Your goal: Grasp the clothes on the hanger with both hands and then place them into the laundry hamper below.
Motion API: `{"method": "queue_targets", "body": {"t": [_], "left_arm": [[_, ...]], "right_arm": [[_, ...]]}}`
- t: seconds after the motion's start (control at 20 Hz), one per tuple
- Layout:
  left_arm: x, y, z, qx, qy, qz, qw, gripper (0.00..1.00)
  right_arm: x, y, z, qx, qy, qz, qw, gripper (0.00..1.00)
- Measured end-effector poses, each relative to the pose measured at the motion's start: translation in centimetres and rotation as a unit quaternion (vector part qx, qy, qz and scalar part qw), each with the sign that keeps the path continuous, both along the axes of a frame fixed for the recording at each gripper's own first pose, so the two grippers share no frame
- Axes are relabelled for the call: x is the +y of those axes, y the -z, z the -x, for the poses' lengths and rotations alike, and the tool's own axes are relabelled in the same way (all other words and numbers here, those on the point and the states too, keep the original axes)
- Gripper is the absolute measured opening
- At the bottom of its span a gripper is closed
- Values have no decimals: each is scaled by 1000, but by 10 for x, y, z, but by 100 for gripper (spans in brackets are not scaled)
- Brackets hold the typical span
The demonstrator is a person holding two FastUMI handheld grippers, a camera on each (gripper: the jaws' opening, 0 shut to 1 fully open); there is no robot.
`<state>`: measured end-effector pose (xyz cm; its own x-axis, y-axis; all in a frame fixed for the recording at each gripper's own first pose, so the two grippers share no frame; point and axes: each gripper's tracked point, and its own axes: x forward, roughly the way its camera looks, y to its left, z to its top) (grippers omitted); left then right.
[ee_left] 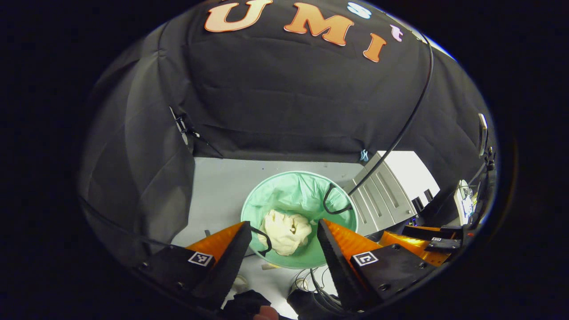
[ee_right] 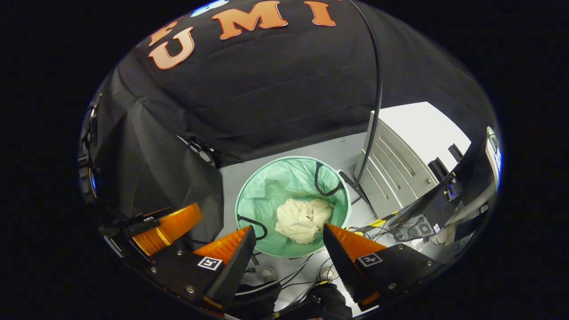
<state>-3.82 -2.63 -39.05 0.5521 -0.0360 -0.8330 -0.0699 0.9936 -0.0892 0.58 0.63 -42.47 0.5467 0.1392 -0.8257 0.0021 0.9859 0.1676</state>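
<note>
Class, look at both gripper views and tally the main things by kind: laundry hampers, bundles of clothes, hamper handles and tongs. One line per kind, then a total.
Laundry hamper: 1
Bundle of cream clothes, lying inside the hamper: 1
Black hamper handles: 2
Tongs, both open and empty, left tongs and right tongs: 2
Total: 6

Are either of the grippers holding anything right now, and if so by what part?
Nothing is held. The left gripper and right gripper are both open above the hamper, and the cream clothes lie bunched inside it.
</note>
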Motion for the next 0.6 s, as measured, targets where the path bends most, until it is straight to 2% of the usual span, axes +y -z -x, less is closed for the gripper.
{"method": "queue_targets", "body": {"t": [0.15,0.35,0.5,0.6], "left_arm": [[6,-26,2,-41,3,1,999,98],[12,-72,-1,-100,2,-11,995,98],[16,-112,-8,-147,-8,-8,989,100],[20,-142,-12,-179,-16,-7,984,98]], "right_arm": [[-5,-22,0,-35,3,4,999,94],[-7,-74,2,-89,-6,17,996,94],[-3,-123,-4,-133,-6,13,991,94],[-3,-150,-6,-149,-8,12,989,94]]}}
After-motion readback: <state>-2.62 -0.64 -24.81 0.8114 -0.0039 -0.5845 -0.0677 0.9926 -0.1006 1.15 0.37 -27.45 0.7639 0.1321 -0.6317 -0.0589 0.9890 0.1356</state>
